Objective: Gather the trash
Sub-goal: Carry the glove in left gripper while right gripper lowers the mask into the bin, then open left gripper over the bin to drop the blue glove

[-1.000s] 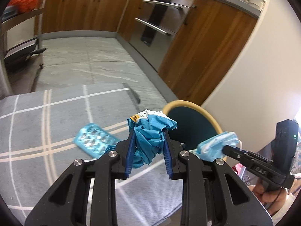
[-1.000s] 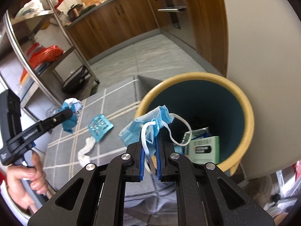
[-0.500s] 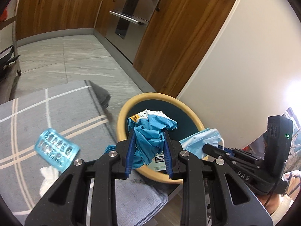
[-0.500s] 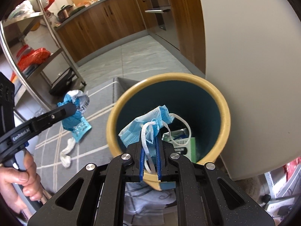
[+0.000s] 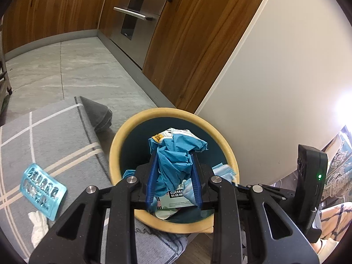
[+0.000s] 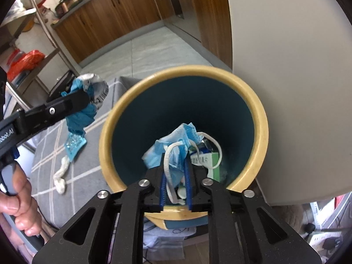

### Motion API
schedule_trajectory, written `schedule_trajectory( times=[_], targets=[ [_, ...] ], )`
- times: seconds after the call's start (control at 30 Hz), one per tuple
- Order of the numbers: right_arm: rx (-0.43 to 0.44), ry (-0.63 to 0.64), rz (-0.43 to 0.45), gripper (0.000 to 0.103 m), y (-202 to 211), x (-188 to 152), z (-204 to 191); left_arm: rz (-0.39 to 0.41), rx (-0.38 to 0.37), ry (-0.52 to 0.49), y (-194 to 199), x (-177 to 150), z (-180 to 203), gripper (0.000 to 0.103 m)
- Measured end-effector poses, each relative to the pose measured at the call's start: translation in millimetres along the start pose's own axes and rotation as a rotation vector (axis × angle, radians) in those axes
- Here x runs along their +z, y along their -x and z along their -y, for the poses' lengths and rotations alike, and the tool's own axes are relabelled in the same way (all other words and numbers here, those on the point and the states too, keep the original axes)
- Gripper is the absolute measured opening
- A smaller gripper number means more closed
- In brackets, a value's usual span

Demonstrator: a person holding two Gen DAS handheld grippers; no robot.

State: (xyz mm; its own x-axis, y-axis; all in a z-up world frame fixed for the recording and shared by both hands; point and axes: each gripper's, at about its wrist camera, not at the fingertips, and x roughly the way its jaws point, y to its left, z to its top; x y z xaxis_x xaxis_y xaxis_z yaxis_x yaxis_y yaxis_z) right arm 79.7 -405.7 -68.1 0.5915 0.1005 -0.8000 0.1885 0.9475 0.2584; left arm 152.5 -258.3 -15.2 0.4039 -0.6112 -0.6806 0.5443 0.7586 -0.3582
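A yellow-rimmed, dark teal bin [image 5: 114, 154] [image 6: 105, 136] stands by the white wall. My left gripper [image 5: 173, 151] is shut on a crumpled blue wrapper [image 5: 176, 160] and holds it over the bin's mouth. From the right wrist view the left gripper [image 6: 85, 96] and the blue wrapper [image 6: 81, 114] sit at the bin's left rim. My right gripper [image 6: 175, 156] points down into the bin. Its jaws are opening, with a light blue face mask [image 6: 176, 136] [image 5: 223, 170] hanging loosely between them.
A green-white box [image 6: 204, 160] lies in the bin. On the grey checked rug [image 5: 55, 136] lie a blue blister pack [image 5: 41, 187] and a white tissue [image 5: 39, 226]. Wooden cabinets [image 5: 187, 44] and a metal shelf [image 6: 44, 33] stand behind. A hand [image 6: 15, 198] grips the left tool.
My left gripper carried the wrapper rightward from over the rug to over the bin. My right gripper sank toward the bin's mouth and its jaws widened around the mask.
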Motion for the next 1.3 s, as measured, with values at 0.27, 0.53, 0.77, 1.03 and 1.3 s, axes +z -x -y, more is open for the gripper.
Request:
schedule_trajectory(
  times=[0.27, 0.53, 0.77, 1.03, 1.3],
  targets=[
    [0.022, -0.042, -0.031, 0.038, 0, -8, 12, -0.030, -0.011, 0.016, -18, 1, 0, 0.027],
    [0.019, -0.072, -0.030, 0.040, 9, -11, 21, -0.073, -0.018, 0.031, -32, -3, 0, 0.032],
    [0.027, -0.092, 0.002, 0.040, 22, -11, 24, -0.075, -0.022, 0.028, -31, -5, 1, 0.060],
    [0.028, -0.079, 0.034, 0.043, 30, -8, 18, -0.032, 0.021, 0.018, -8, -8, -12, 0.070],
    [0.056, -0.024, 0.048, 0.051, 29, -3, -10, 0.014, 0.122, 0.043, 33, -21, -52, 0.078]
  ],
)
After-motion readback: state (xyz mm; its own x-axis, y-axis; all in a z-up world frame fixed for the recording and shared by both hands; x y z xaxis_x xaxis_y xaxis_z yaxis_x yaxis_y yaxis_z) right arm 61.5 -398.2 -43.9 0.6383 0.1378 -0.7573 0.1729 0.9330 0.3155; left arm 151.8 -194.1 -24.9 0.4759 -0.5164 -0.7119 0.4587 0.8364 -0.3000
